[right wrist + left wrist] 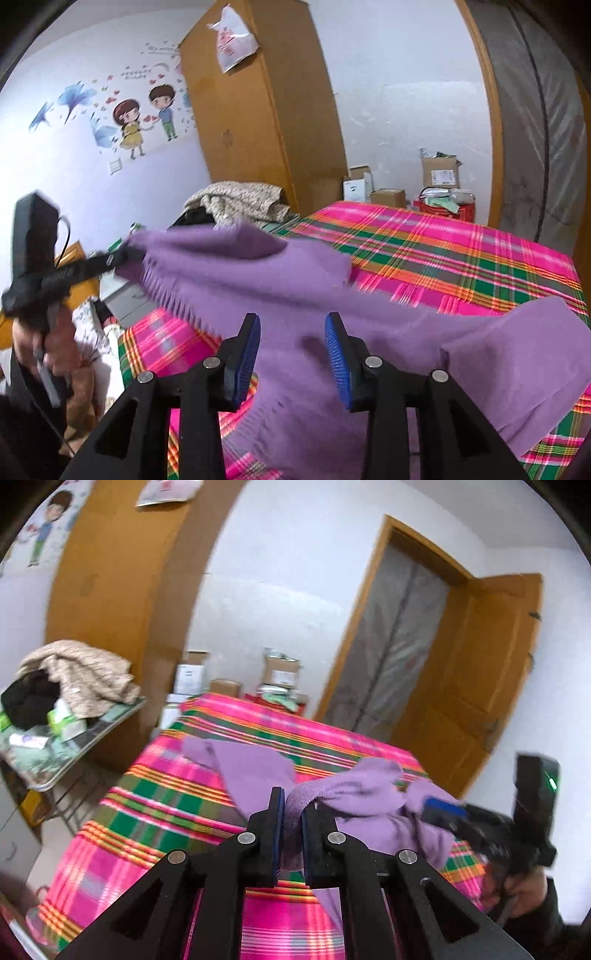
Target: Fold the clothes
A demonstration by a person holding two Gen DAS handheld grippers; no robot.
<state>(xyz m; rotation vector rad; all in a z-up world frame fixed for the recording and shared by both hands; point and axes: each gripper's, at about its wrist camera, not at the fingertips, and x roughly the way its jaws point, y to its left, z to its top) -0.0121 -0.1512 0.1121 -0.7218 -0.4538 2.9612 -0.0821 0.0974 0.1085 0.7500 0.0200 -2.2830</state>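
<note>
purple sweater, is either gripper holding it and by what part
The left gripper pinches the purple sweater by a ribbed edge; the right gripper is open, holding nothing.

White walls [406,74], wooden wardrobe [258,122], open door [491,672], cartoon decals [147,114].

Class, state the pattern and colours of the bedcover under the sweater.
The bedcover is plaid: bright pink with green, orange and white stripes. Clearest in the right wrist view.

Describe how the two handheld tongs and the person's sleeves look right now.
Both are black plastic linkages with round silver pins and ribbed blue pads on the fingers. The left tongs and right tongs each carry an upright black box; the right one's shows a green light, and a thin black cable loops off the left one's. A dark sleeve covers the right wrist.
</note>
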